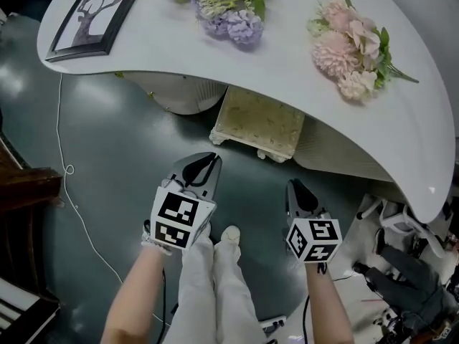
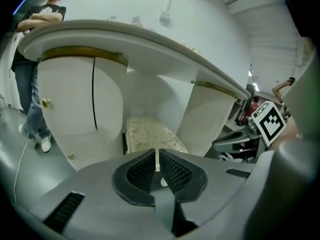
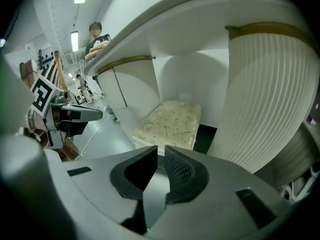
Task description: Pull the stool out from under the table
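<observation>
The stool [image 1: 259,123] has a cream seat with a pale floral pattern and stands half under the white curved table [image 1: 287,63], its front edge sticking out. It also shows in the left gripper view as the stool [image 2: 150,135] between the table's pedestals, and in the right gripper view as the stool [image 3: 172,123]. My left gripper [image 1: 203,167] hangs shut and empty just short of the stool's front left corner. Near the stool's front right corner, a little further back, my right gripper [image 1: 296,189] is shut with nothing in it.
On the table lie a framed picture [image 1: 93,16], purple flowers [image 1: 229,2] and pink flowers [image 1: 355,45]. A thin white cable [image 1: 68,170] runs over the grey floor at left. Dark furniture [image 1: 25,199] stands at left, cluttered gear [image 1: 409,264] at right. A person [image 2: 35,64] stands beyond the table.
</observation>
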`<state>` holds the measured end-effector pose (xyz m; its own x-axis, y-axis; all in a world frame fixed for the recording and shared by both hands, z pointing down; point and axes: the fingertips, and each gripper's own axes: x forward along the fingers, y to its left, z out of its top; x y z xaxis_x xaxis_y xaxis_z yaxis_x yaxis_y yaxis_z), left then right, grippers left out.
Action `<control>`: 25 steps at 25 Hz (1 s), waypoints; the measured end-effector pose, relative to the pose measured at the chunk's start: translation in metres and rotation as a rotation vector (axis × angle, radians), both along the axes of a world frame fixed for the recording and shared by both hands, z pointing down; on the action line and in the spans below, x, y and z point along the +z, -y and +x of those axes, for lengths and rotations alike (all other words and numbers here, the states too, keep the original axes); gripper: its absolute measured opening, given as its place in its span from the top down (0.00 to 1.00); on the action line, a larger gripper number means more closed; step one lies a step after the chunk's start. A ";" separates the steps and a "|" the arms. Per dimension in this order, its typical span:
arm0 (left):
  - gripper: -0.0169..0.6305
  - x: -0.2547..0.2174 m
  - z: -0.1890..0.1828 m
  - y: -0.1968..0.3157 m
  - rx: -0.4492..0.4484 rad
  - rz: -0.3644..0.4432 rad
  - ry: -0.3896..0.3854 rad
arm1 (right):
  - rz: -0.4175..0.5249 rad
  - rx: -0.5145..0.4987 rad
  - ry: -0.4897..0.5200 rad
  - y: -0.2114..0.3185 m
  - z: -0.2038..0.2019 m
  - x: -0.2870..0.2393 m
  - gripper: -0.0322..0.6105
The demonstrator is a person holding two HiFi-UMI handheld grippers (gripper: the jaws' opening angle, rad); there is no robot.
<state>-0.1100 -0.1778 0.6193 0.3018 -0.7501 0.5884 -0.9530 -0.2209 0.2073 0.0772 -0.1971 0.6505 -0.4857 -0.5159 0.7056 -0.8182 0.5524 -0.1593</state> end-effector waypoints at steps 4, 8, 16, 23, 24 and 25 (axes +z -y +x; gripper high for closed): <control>0.88 0.032 -0.003 0.016 -0.003 -0.053 -0.044 | -0.056 0.048 0.009 0.020 0.005 0.033 0.78; 0.71 0.060 -0.003 0.036 -0.001 -0.091 -0.077 | -0.095 0.094 0.026 0.044 0.007 0.058 0.65; 0.57 0.118 -0.013 0.065 -0.033 -0.188 -0.088 | -0.147 0.104 0.057 0.076 0.003 0.092 0.52; 0.53 0.139 -0.011 0.091 -0.038 -0.218 -0.079 | -0.192 0.153 0.103 0.089 0.003 0.114 0.49; 0.53 0.142 -0.011 0.092 -0.034 -0.224 -0.076 | -0.198 0.157 0.109 0.090 0.001 0.116 0.49; 0.52 0.145 -0.010 0.092 -0.033 -0.231 -0.075 | -0.204 0.158 0.110 0.090 -0.001 0.119 0.49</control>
